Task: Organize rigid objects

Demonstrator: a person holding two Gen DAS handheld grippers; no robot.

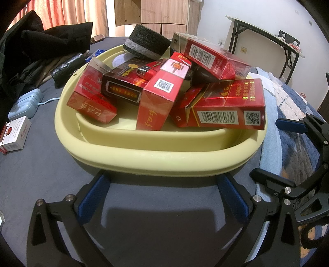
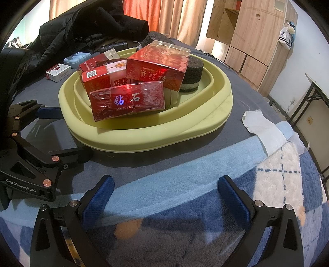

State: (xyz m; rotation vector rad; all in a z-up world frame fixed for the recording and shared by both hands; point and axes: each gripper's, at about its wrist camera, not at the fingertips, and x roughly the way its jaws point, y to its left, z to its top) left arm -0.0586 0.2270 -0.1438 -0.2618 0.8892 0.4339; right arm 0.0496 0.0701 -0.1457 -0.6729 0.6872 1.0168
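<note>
A pale yellow basin [image 1: 131,152] sits heaped with red cigarette boxes [image 1: 221,106], stacked at odd angles and several still in glossy wrap. One dark box [image 1: 123,86] lies among them with a lighter [image 1: 144,70] on top, and a black sponge [image 1: 146,44] with a grey layer rests at the far rim. In the right wrist view, a red box with white characters [image 2: 127,102] lies foremost in the basin [image 2: 144,137], with a larger red box [image 2: 158,65] tilted behind it against the sponge [image 2: 192,76].

The left hand-held gripper [image 1: 162,197] hovers just in front of the basin's near rim, its blue-padded fingers [image 1: 92,201] spread wide and holding nothing. The right hand-held gripper [image 2: 164,199] is likewise spread wide and empty, near the basin but further back, over a blue and white blanket [image 2: 277,184]. Each gripper appears at the edge of the other's view.

The basin rests on a bed covered in a grey sheet [image 1: 30,174]. A white cigarette pack [image 1: 15,133] and a light blue case [image 1: 25,104] lie to the left of the basin, beside a heap of black clothing [image 1: 41,47]. A white cloth [image 2: 263,127] lies on the blanket's edge. Behind the bed are peach curtains [image 2: 174,18], a wooden wardrobe [image 2: 250,41] and a folding table [image 1: 267,39] against a white wall.
</note>
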